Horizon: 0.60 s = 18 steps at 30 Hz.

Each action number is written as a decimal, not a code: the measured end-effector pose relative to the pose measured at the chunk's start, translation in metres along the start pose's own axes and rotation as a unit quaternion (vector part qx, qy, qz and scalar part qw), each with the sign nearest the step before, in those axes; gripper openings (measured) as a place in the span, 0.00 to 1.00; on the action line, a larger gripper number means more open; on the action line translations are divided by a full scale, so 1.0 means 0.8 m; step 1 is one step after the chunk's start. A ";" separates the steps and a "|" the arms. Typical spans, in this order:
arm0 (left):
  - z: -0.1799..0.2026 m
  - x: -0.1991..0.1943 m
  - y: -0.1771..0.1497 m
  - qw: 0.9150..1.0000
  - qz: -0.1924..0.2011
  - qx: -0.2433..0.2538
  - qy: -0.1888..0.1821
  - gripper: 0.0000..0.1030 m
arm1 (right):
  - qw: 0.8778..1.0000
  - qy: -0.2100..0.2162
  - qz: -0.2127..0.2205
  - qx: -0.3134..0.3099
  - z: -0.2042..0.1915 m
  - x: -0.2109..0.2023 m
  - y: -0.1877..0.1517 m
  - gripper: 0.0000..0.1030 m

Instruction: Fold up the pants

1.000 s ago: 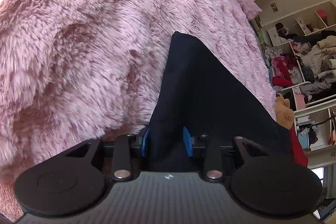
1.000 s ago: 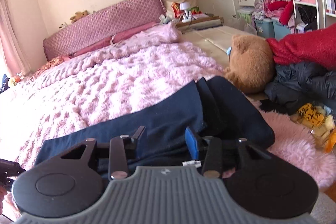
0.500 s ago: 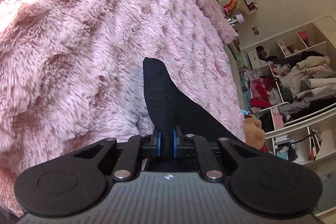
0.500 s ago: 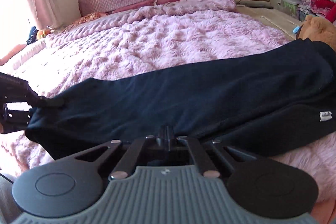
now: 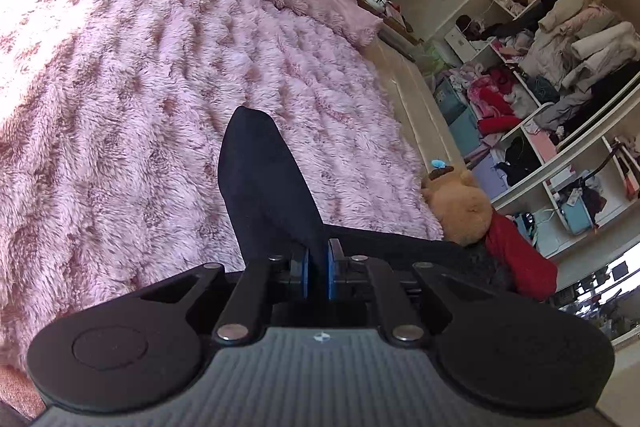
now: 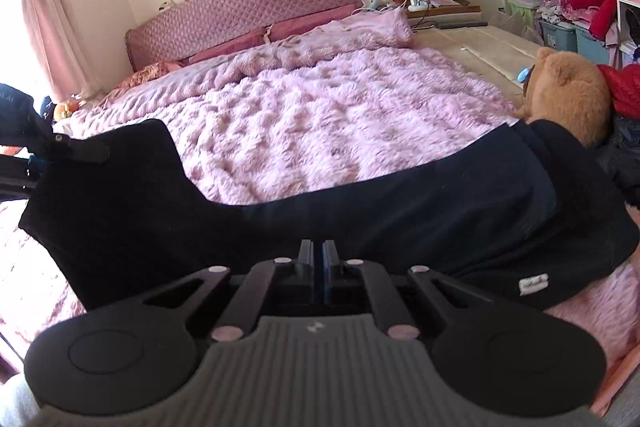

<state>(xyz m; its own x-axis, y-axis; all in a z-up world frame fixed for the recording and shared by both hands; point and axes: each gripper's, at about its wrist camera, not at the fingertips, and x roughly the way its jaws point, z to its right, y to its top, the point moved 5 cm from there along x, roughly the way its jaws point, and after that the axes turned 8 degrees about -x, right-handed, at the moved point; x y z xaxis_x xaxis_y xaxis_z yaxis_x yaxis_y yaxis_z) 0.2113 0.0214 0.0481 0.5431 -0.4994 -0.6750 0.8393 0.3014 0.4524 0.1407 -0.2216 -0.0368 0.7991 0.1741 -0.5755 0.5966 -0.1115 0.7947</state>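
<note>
my left gripper (image 5: 318, 267) pinches a corner of the dark pants (image 6: 360, 211), its blue pads (image 5: 306, 273) closed on the cloth, which stands up toward 11 o'clock above the pink blanket (image 5: 140, 67). my right gripper (image 6: 317, 259) is fully closed at the near edge of the pants; whether it holds cloth i cannot tell. the pants lie across the blanket, running to 3 o'clock beside a teddy bear (image 6: 568, 95).
</note>
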 end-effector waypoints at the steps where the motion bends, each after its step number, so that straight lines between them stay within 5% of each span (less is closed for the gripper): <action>1: 0.014 0.003 -0.003 1.000 -0.002 0.013 0.003 0.07 | 1.000 -0.001 0.002 0.002 0.007 -0.003 0.004 0.01; 14: 0.172 0.079 -0.057 0.992 -0.062 0.111 -0.002 0.07 | 0.996 0.086 0.037 0.015 0.053 -0.025 0.018 0.00; 18: 0.215 0.108 -0.073 0.988 -0.075 0.131 -0.014 0.07 | 0.995 0.075 0.063 0.021 0.077 -0.038 0.028 0.00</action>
<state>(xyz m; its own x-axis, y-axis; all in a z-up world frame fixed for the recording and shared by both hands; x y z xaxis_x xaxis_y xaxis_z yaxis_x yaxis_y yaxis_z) 0.2058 -0.1788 0.0633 0.4085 -0.5462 -0.7313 0.8742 0.0037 0.4856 0.1342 -0.2896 -0.0130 0.8494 0.2991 -0.4349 0.4982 -0.1822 0.8477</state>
